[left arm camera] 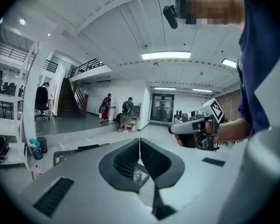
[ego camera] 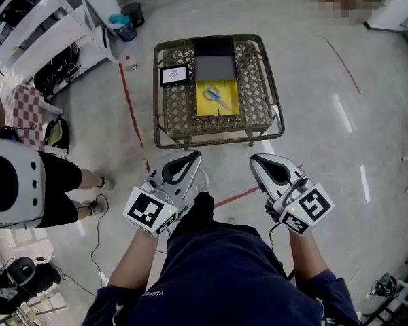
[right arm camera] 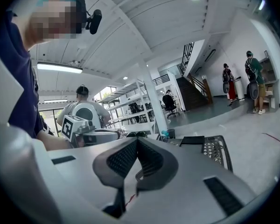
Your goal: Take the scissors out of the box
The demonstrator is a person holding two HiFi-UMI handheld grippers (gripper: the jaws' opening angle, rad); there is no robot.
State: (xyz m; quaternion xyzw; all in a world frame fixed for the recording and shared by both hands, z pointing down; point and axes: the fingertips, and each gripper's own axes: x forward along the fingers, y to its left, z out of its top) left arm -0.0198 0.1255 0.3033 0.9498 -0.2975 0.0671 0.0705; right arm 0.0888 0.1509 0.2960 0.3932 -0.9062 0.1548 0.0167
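Observation:
In the head view an open box with a yellow inside (ego camera: 226, 107) lies on a wire-mesh table (ego camera: 177, 107), ahead of both grippers. Scissors with blue handles (ego camera: 215, 96) lie in the yellow part. A grey insert (ego camera: 214, 68) and a black lid (ego camera: 213, 47) sit behind it. My left gripper (ego camera: 193, 155) and right gripper (ego camera: 254, 159) are held side by side just short of the table's near edge, both pointing at it. Each has its jaws closed tip to tip with nothing between them, as the left gripper view (left arm camera: 139, 139) and right gripper view (right arm camera: 137, 140) show.
A small framed card (ego camera: 175, 75) lies on the table's left side. A person with a white pack (ego camera: 12, 182) stands at the left. White shelving (ego camera: 34, 26) and a blue bin (ego camera: 122, 23) are at the upper left. Red tape (ego camera: 131, 107) runs along the floor.

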